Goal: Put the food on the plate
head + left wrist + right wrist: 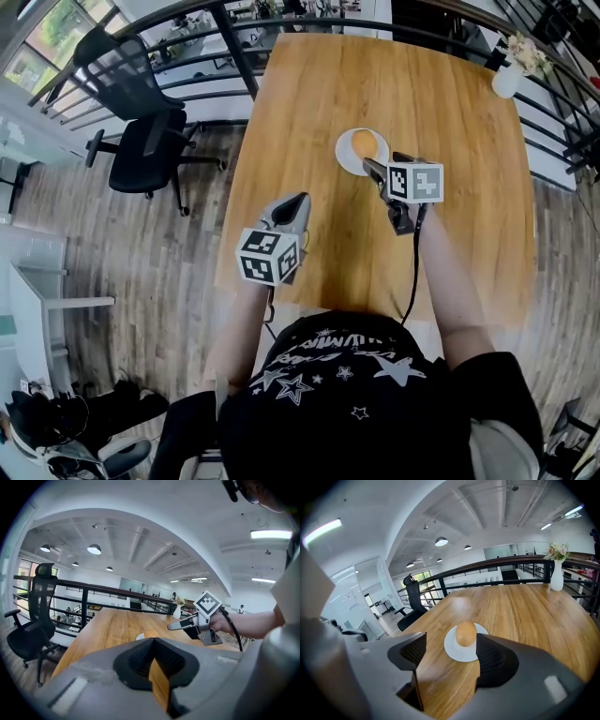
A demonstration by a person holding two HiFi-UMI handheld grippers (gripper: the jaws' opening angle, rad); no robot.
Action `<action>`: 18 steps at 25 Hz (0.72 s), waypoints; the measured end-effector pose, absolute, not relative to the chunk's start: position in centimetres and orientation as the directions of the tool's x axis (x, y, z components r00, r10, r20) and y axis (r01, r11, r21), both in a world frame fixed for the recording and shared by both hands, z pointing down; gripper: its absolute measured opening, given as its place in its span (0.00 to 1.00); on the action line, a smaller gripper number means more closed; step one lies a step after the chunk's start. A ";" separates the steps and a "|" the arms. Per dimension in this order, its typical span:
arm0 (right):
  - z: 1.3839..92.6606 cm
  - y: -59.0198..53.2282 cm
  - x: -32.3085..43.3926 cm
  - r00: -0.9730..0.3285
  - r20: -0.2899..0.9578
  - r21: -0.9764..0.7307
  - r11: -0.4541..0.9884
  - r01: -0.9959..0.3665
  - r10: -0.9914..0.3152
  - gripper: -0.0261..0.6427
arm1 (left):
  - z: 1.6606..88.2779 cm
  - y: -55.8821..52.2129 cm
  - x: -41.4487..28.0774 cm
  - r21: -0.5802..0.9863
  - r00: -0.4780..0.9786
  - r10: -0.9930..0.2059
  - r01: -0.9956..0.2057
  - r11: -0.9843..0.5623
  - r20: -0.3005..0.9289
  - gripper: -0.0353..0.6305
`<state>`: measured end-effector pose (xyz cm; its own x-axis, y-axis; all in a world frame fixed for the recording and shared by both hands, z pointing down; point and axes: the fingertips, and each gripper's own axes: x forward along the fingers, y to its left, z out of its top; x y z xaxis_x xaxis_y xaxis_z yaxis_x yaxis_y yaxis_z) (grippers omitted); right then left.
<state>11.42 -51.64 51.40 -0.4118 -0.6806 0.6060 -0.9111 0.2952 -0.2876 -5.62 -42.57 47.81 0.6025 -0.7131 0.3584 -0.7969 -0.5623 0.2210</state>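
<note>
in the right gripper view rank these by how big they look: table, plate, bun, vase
1. table
2. plate
3. bun and vase: these look about alike. The vase stands far back near the table's end and the bun is close, so I won't rank them.

Your food sits on the white plate on the tabletop; your right gripper overlaps its near rim, your left gripper well apart.

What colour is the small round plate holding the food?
White. The small round plate shows best in the right gripper view.
</note>
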 end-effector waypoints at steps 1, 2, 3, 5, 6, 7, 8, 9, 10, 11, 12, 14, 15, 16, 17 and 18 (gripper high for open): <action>51.2 -51.2 11.3 -0.412 0.601 -0.286 0.297 -0.911 -0.685 0.54 | 47.7 -42.2 -5.8 0.220 0.603 -0.714 -0.796 -0.563 0.355 0.06; 50.9 -50.7 11.1 -0.411 0.597 -0.282 0.299 -0.912 -0.689 0.53 | 47.6 -41.8 -5.9 0.220 0.604 -0.715 -0.796 -0.564 0.351 0.06; 50.7 -50.2 10.9 -0.408 0.594 -0.277 0.300 -0.913 -0.693 0.50 | 47.5 -41.5 -6.1 0.220 0.606 -0.716 -0.795 -0.566 0.346 0.06; 50.4 -49.0 10.5 -0.407 0.591 -0.270 0.304 -0.913 -0.697 0.49 | 47.3 -40.5 -6.4 0.222 0.610 -0.716 -0.792 -0.569 0.340 0.06; 50.3 -48.3 10.3 -0.410 0.589 -0.271 0.308 -0.912 -0.697 0.47 | 47.3 -40.0 -6.5 0.223 0.612 -0.715 -0.790 -0.570 0.338 0.06; 50.1 -47.6 10.0 -0.413 0.586 -0.271 0.312 -0.911 -0.697 0.46 | 47.2 -39.5 -6.6 0.224 0.614 -0.715 -0.789 -0.572 0.336 0.06; 50.0 -47.0 9.8 -0.416 0.583 -0.271 0.316 -0.909 -0.698 0.46 | 47.2 -39.1 -6.6 0.225 0.615 -0.714 -0.788 -0.574 0.334 0.06; 49.9 -46.5 9.6 -0.418 0.581 -0.271 0.318 -0.908 -0.698 0.45 | 47.2 -38.7 -6.7 0.226 0.617 -0.713 -0.786 -0.575 0.332 0.06; 49.9 -45.9 9.4 -0.419 0.580 -0.272 0.318 -0.908 -0.699 0.45 | 47.2 -38.2 -6.8 0.229 0.620 -0.712 -0.784 -0.577 0.331 0.06; 50.0 -45.3 9.3 -0.419 0.579 -0.274 0.316 -0.908 -0.699 0.45 | 47.3 -37.7 -6.8 0.232 0.623 -0.709 -0.782 -0.578 0.330 0.06; 50.1 -44.5 9.1 -0.419 0.578 -0.276 0.315 -0.908 -0.701 0.44 | 47.4 -37.1 -7.0 0.236 0.626 -0.707 -0.780 -0.580 0.330 0.06; 50.1 -43.0 8.5 -0.419 0.574 -0.281 0.312 -0.908 -0.704 0.42 | 47.6 -35.7 -7.5 0.238 0.628 -0.704 -0.777 -0.582 0.330 0.06; 50.0 -42.2 8.3 -0.420 0.572 -0.283 0.310 -0.907 -0.705 0.41 | 47.6 -35.1 -7.8 0.240 0.629 -0.704 -0.777 -0.582 0.329 0.06; 50.0 -41.5 8.0 -0.420 0.571 -0.285 0.309 -0.907 -0.706 0.40 | 47.6 -34.6 -8.1 0.242 0.630 -0.704 -0.777 -0.582 0.328 0.06; 49.8 -40.8 7.8 -0.420 0.570 -0.287 0.308 -0.907 -0.706 0.39 | 47.4 -34.1 -8.3 0.244 0.631 -0.704 -0.776 -0.582 0.326 0.06; 49.7 -40.2 7.6 -0.420 0.569 -0.289 0.307 -0.907 -0.707 0.39 | 47.3 -33.6 -8.5 0.247 0.632 -0.704 -0.775 -0.582 0.324 0.06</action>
<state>7.60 -40.16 49.73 -0.4202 -0.7065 0.5695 -0.9070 0.3066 -0.2889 -8.47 -33.57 47.30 0.6322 -0.7038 0.3239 -0.7746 -0.5823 0.2466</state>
